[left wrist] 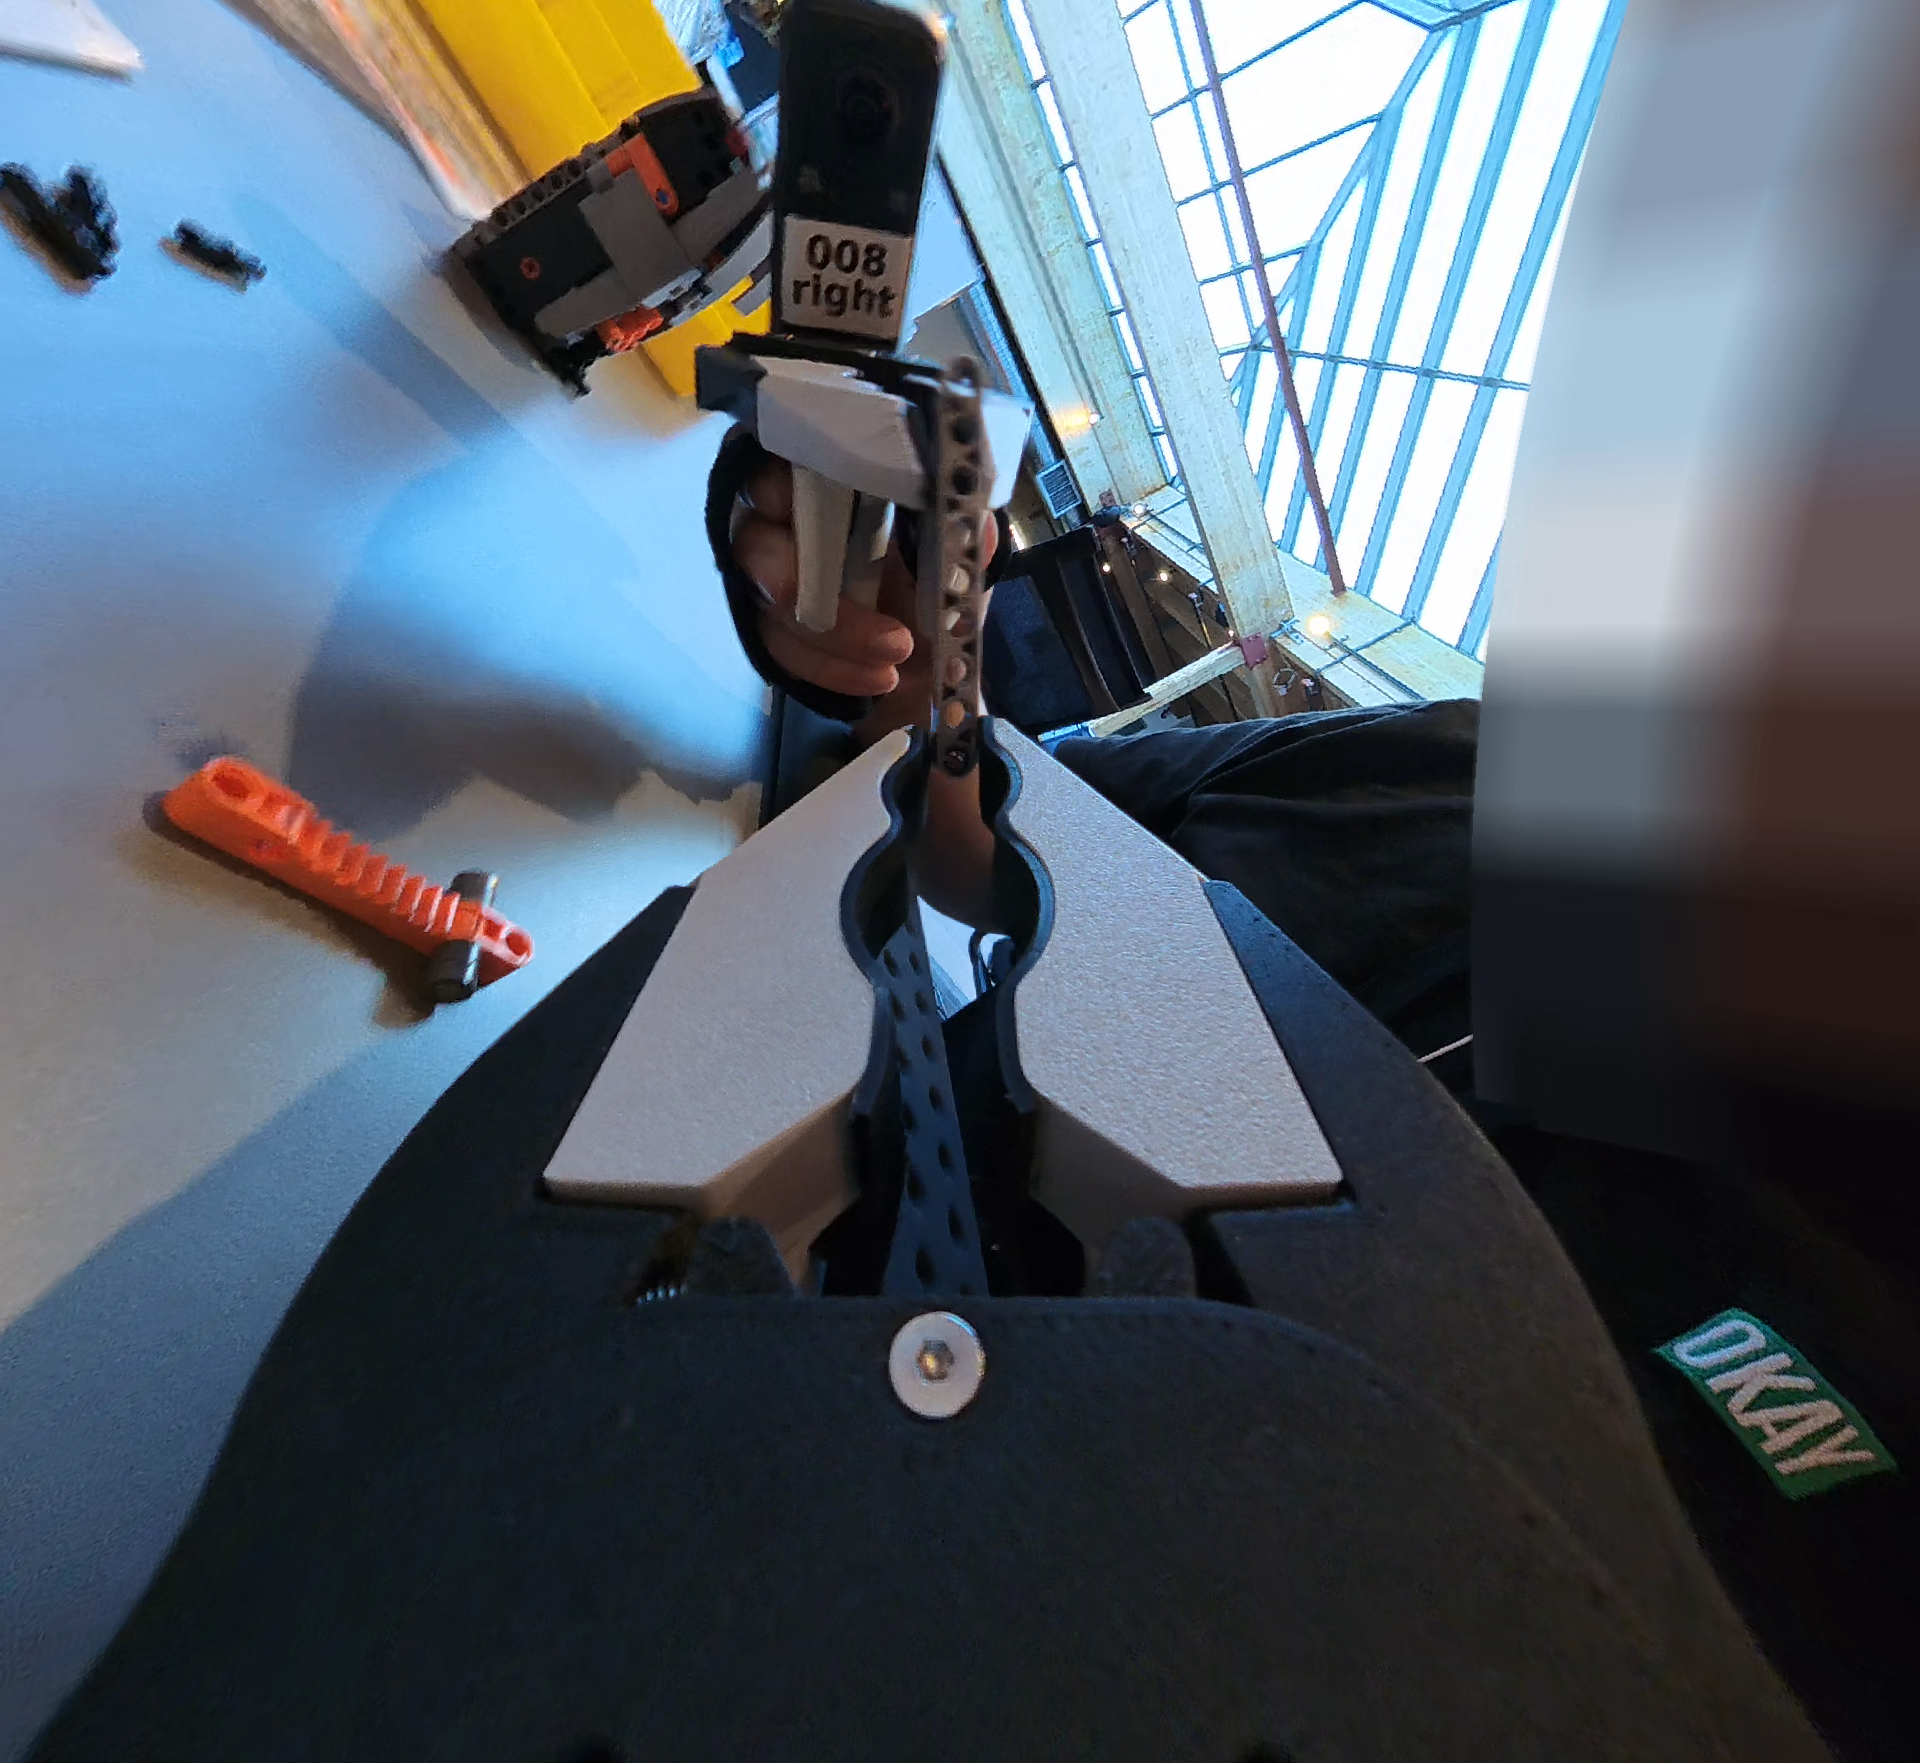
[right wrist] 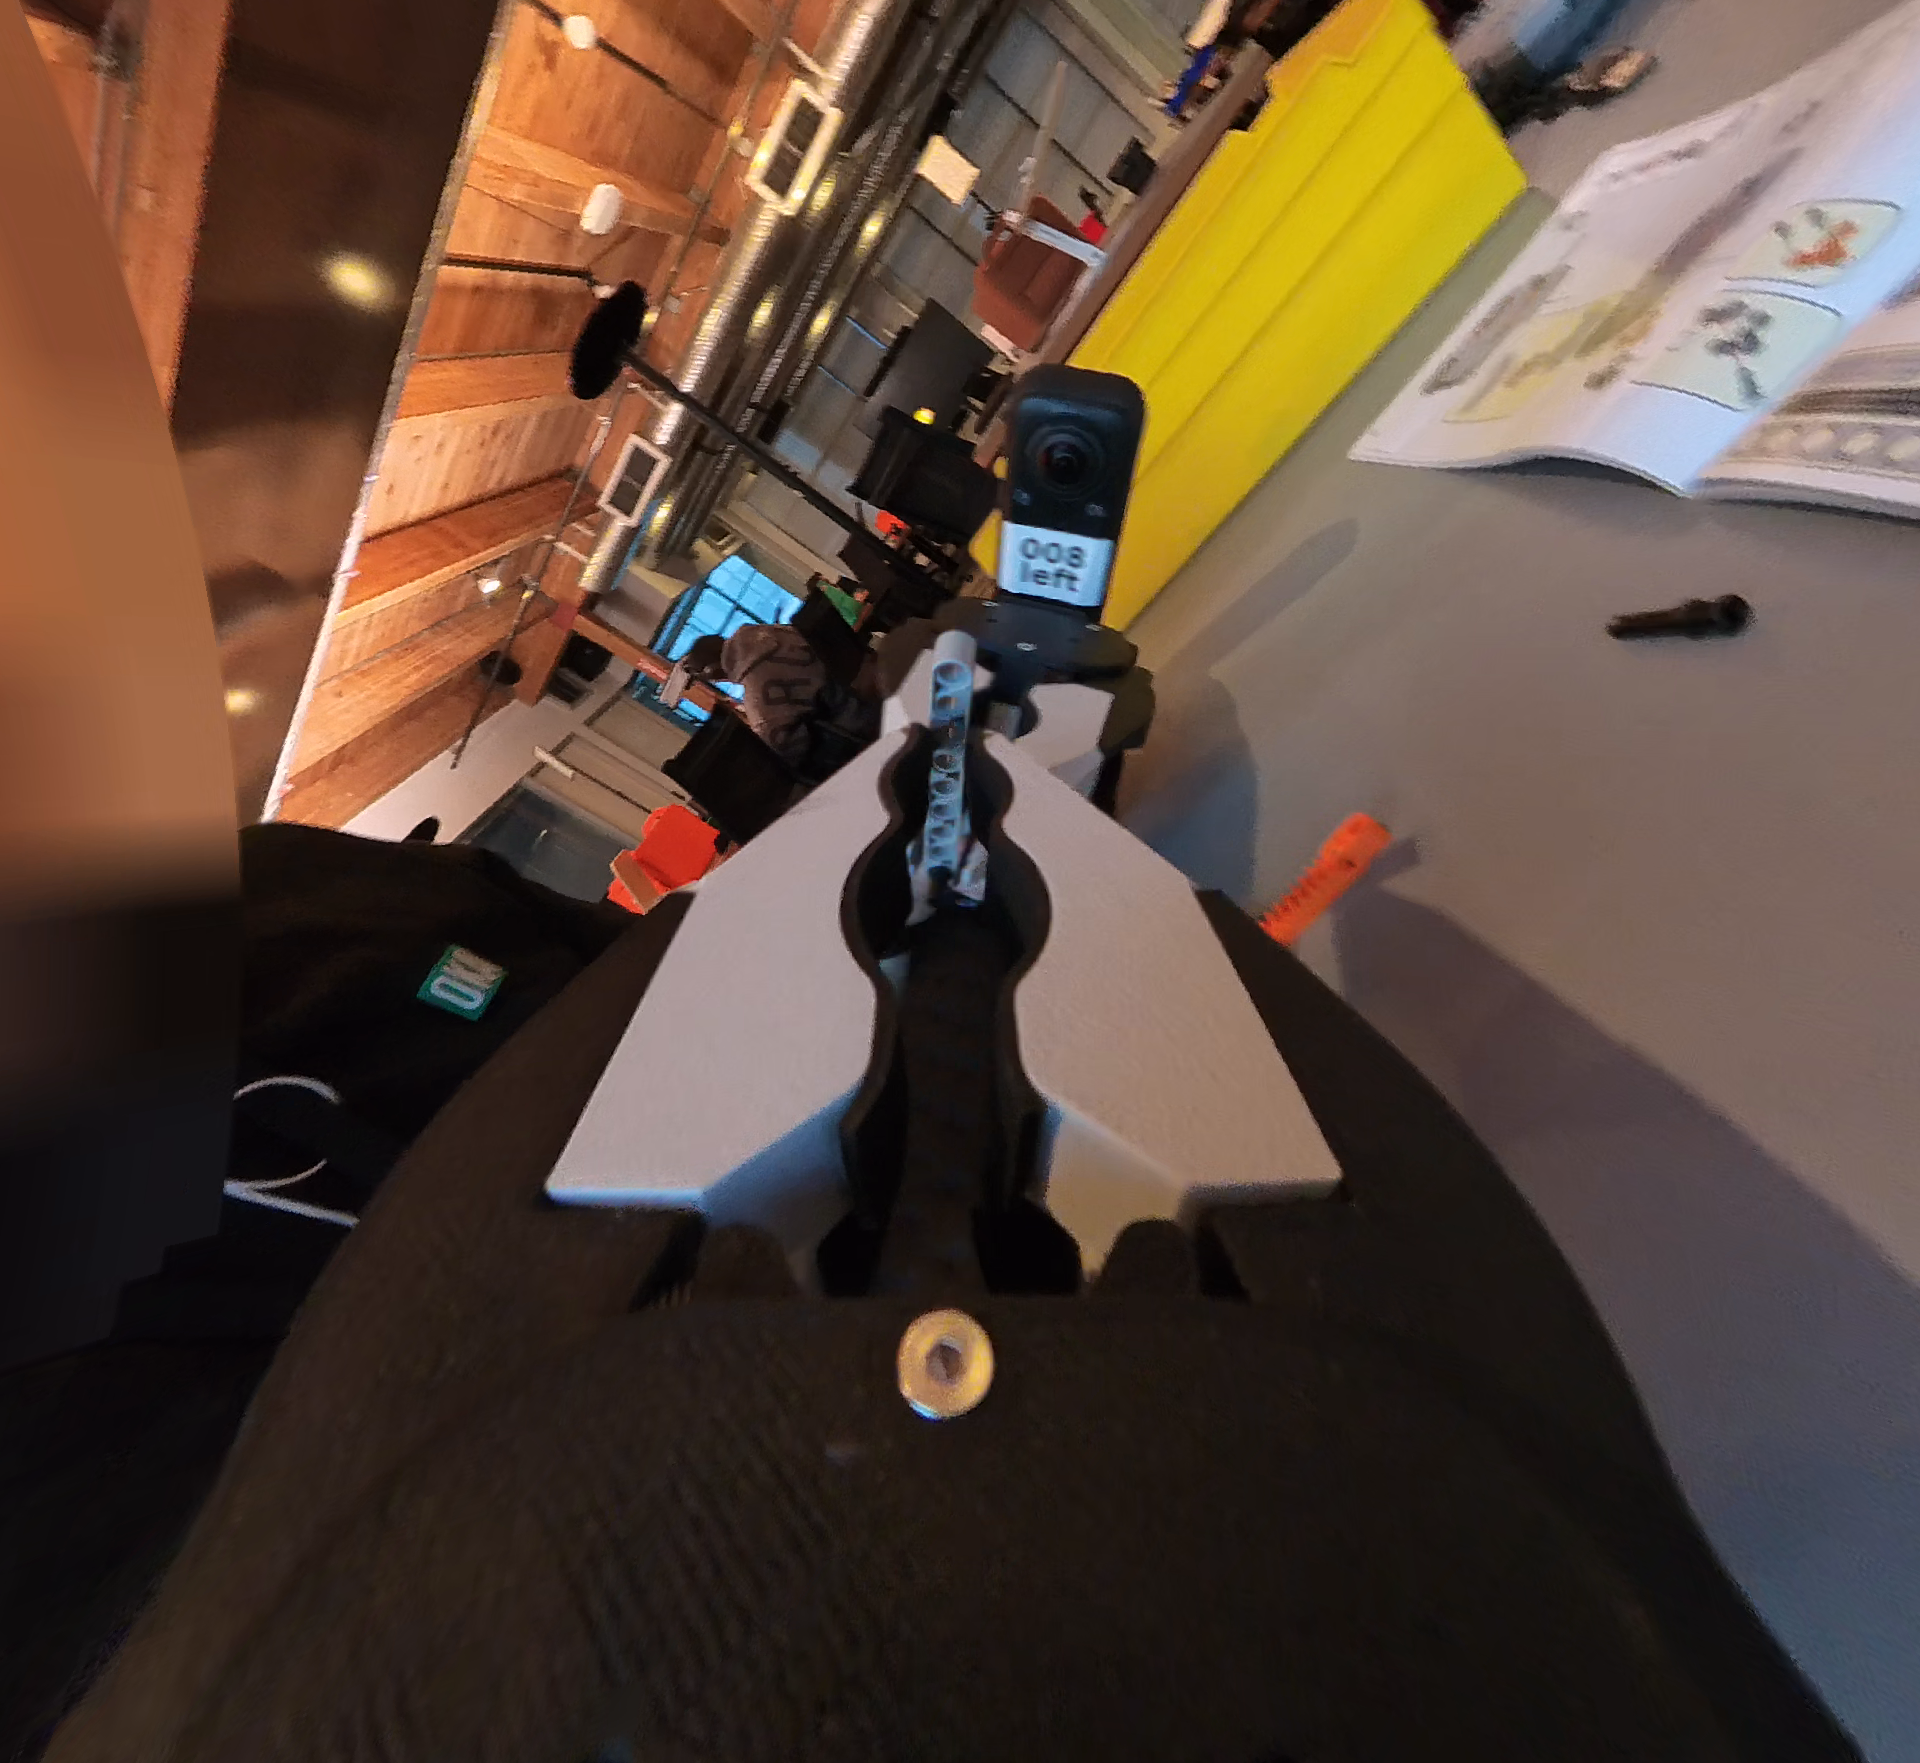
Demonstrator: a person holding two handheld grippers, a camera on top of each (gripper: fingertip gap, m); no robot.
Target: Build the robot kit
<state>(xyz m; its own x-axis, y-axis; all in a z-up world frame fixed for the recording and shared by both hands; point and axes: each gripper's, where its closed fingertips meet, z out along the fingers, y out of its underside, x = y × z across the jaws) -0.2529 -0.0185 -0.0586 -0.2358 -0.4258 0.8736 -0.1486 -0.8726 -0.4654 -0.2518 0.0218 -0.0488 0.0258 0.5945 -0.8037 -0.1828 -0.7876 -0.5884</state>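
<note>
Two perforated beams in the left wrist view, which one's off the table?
The grey beam, held in the air between the left gripper and the right gripper. The orange beam lies flat on the table, touched by neither.

Motion blur smears the small black pieces (left wrist: 62, 222) at the left edge of the left wrist view, their shapes unreadable. The white sheet (left wrist: 52, 14) is cut by that edge. In the right wrist view, the open booklet (right wrist: 1704, 342) runs off the right side, drawings too soft to make out. The orange toothed beam (right wrist: 1325, 877) is half hidden behind the right claw (right wrist: 940, 783). A mosaic patch covers the left.
</note>
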